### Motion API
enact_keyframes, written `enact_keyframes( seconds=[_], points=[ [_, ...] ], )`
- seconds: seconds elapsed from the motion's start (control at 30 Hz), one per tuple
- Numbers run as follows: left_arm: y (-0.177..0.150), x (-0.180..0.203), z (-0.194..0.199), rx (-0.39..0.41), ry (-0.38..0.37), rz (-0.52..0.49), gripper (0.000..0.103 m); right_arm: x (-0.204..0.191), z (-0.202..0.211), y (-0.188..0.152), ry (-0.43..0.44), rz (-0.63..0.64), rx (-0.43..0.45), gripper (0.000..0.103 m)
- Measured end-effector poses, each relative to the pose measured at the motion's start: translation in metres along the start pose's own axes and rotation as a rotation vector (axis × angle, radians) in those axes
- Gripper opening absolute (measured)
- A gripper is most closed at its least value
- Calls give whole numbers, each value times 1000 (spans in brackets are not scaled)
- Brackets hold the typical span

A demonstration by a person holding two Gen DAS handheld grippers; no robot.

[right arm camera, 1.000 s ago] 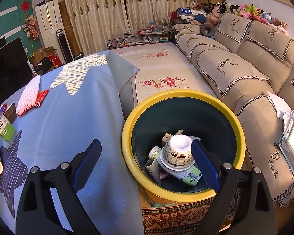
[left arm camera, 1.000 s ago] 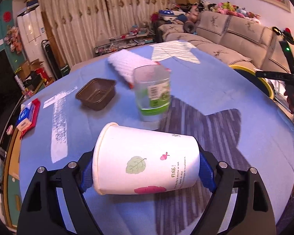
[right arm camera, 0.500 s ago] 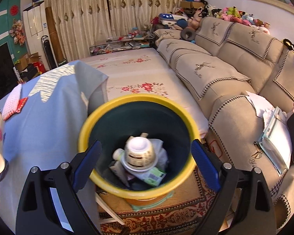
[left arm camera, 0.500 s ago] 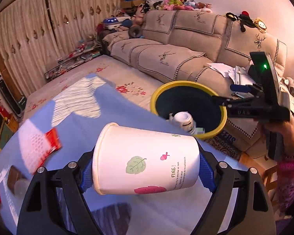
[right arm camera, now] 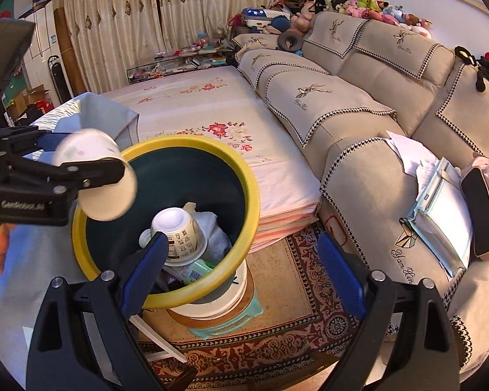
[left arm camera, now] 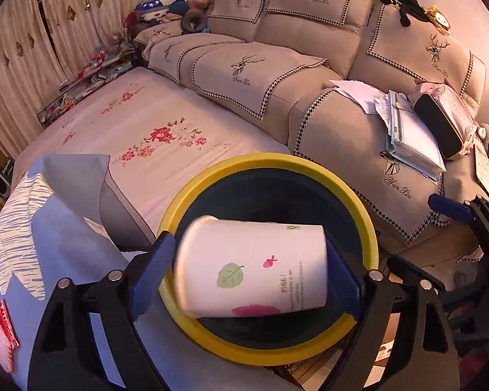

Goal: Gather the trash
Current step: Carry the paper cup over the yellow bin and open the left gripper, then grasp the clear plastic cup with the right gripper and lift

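- Your left gripper (left arm camera: 247,270) is opening; the paper cup (left arm camera: 251,267), lying sideways, sits loose between its pads over the yellow-rimmed bin (left arm camera: 368,228).
- Your right gripper (right arm camera: 241,273) stands apart, empty, beside the bin.

- Paper cup (left arm camera: 251,267): one, white, with a leaf print.
- Yellow-rimmed bin (right arm camera: 254,189): one.
- Upturned tub (right arm camera: 176,231) in the bin: one; the rest of the litter there is too jumbled to count.
- Grippers: two, the left gripper (left arm camera: 244,270) and the right gripper (right arm camera: 241,270).
- Red-edged packet (left arm camera: 3,322) on the blue cloth: one.
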State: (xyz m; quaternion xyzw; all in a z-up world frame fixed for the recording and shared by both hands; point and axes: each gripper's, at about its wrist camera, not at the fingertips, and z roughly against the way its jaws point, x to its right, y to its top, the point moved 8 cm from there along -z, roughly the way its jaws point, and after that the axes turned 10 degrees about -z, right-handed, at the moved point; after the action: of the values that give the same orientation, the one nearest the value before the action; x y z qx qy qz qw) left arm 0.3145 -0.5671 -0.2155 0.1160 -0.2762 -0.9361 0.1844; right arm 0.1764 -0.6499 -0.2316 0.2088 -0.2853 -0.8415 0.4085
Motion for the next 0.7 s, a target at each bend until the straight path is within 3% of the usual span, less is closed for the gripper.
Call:
enact_keyframes(
  seconds=[0.13,0.27,0.43,0.53,0.7],
  points=[
    [-3,-11,24,53,16,46,96,-4,1,-2,9,7,-1,88],
    [-26,-36,98,189,78,98,96,-21,6,-3,42,21,0,88],
    [-87,-90,205,334,273,196,98,-66,14,-6,104,89,-7,88],
    [-136,-127,259,379,376,277,98,-99,19,-6,160,121,-16,88],
    [-238,-202,341,408,641,430,98,-174,31,-15,267,218,-33,88]
  ],
)
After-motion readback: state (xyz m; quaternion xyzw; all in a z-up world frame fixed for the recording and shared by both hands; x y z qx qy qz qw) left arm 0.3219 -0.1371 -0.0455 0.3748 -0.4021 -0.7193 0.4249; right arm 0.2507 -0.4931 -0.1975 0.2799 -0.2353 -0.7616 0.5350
